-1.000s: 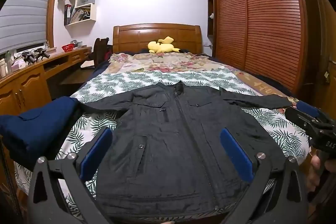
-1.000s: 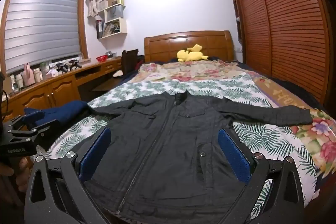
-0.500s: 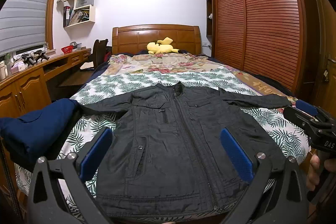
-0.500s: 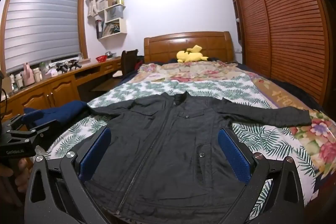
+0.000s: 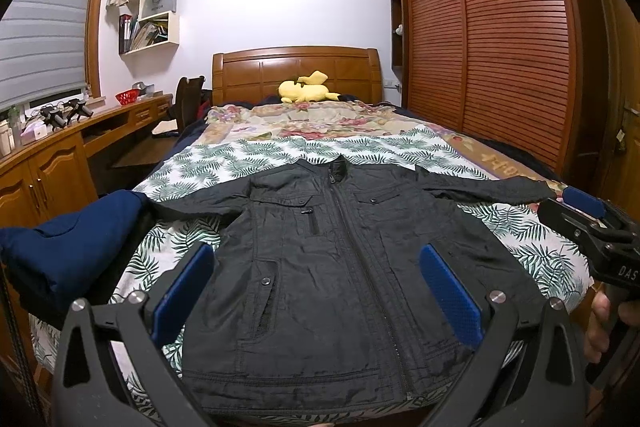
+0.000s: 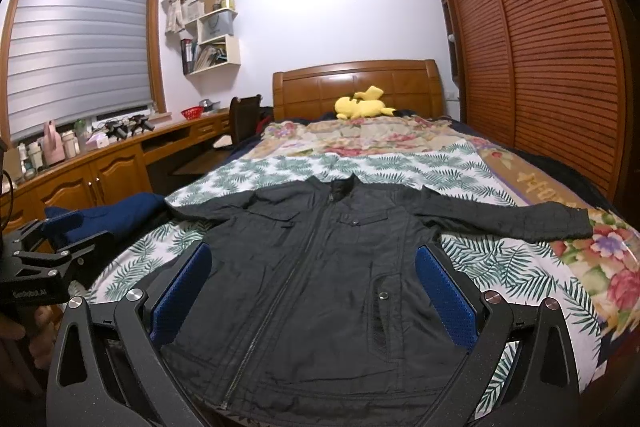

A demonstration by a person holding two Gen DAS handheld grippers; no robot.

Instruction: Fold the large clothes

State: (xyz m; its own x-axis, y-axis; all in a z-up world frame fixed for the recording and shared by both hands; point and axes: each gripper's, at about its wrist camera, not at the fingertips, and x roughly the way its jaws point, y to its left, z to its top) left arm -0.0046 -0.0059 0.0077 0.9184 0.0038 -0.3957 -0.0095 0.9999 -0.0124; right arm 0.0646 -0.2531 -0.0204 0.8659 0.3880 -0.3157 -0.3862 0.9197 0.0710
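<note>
Leaf-print bedspread [image 5: 256,163] on a wooden bed, louvred wardrobe [image 5: 500,39] to the right, yellow plush toy [image 5: 306,91] at the headboard. Black jacket [image 5: 340,259] spread flat, zipped, collar far, hem near, sleeves out sideways. Left gripper [image 5: 316,291] and right gripper [image 6: 312,291] both gaping wide, holding nothing, poised near the hem. Right sleeve cuff [image 6: 576,223] probably likelier first for the right side. Folded navy garment [image 5: 68,247] left.

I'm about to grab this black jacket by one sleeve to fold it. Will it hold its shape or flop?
The black jacket lies flat with fine creases across its thin fabric, so it will probably drape and sag. Its sleeve looks limp, so it would likely fold over easily. The surface has a slight sheen, so it may slip between the pads unless pinched firmly.
</note>
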